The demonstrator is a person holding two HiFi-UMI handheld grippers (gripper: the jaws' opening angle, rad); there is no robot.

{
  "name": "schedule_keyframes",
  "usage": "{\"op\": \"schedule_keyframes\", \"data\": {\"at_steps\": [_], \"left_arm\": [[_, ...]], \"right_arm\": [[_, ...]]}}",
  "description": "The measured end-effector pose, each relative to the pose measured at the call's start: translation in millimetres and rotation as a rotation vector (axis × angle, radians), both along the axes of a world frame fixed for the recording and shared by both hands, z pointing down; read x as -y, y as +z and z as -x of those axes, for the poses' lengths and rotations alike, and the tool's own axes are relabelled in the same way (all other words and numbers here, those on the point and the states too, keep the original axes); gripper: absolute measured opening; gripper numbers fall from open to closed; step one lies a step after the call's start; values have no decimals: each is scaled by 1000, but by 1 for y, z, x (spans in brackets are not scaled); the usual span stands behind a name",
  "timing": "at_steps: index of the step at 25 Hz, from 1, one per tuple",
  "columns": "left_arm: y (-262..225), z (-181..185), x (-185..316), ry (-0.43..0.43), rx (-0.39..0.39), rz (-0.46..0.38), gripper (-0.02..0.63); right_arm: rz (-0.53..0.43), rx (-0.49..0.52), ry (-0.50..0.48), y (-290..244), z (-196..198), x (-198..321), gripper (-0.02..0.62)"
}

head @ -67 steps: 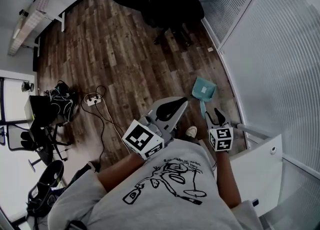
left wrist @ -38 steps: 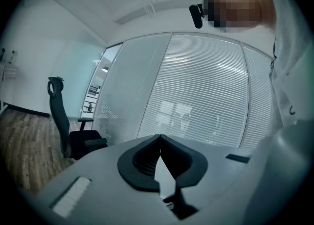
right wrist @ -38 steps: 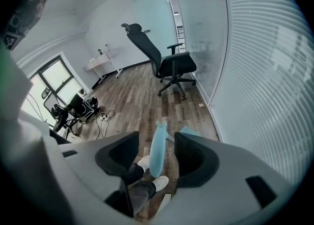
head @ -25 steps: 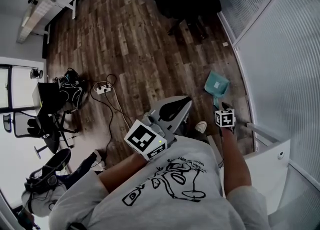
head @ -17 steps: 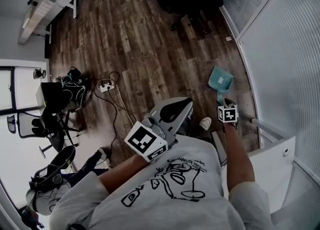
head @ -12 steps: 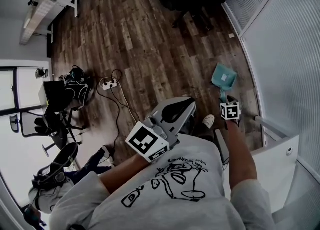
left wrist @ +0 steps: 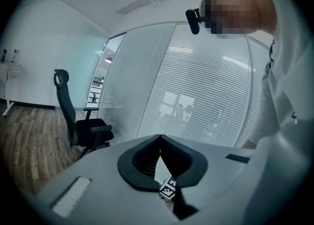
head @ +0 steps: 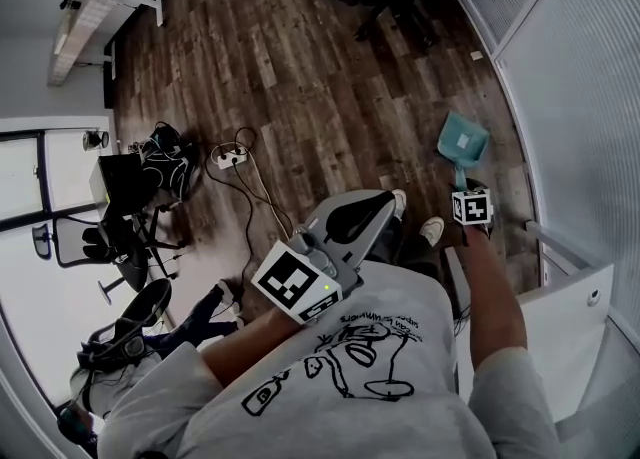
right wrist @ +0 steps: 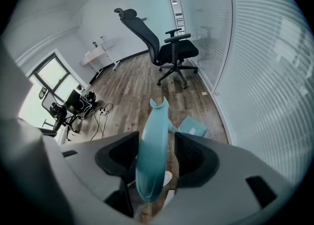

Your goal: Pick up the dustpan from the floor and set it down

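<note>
Nearest, at the head view's middle, the left gripper (head: pixel 375 209) is clenched with its jaws meeting at the tips and nothing between them. At about 3 o'clock from it the right gripper (head: pixel 463 187) reaches down toward the floor (head: pixel 300 97). Its own view shows the jaws released and set either side of the dustpan's teal handle (right wrist: pixel 151 160). One jaw lies against the handle, and a sliver of floorboards shows between it and the other jaw. The dustpan (head: pixel 462 137) sits at 12 o'clock from that gripper, its pan (right wrist: pixel 193 126) down on the wood just beside the glass wall with blinds (head: pixel 570 77). Farther out, at 10 o'clock, a power strip (head: pixel 232 156) lies among cables. A black office chair (right wrist: pixel 169 47) stands farthest off, at 12 o'clock.
</note>
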State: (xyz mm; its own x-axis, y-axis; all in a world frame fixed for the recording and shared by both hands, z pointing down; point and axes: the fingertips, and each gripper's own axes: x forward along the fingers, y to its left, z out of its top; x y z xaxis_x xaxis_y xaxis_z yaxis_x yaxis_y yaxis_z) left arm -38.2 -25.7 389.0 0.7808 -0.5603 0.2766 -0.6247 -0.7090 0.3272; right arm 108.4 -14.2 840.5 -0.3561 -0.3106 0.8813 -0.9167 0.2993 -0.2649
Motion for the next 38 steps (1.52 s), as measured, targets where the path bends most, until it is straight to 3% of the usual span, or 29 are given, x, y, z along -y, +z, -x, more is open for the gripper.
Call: {"op": "schedule_keyframes", "data": {"at_steps": [7,12,38], "left_arm": [[7,4,-6,-12,22,9,2],[12,3,-8,-12,33,20,2],[10,1,-17,2,26,14,2]], "right_arm": [[26,-3,31,15,-6,-5,186],[20,15,35,21,-6,-7,37],[-66,76,97,-2,-13,-3,21]]}}
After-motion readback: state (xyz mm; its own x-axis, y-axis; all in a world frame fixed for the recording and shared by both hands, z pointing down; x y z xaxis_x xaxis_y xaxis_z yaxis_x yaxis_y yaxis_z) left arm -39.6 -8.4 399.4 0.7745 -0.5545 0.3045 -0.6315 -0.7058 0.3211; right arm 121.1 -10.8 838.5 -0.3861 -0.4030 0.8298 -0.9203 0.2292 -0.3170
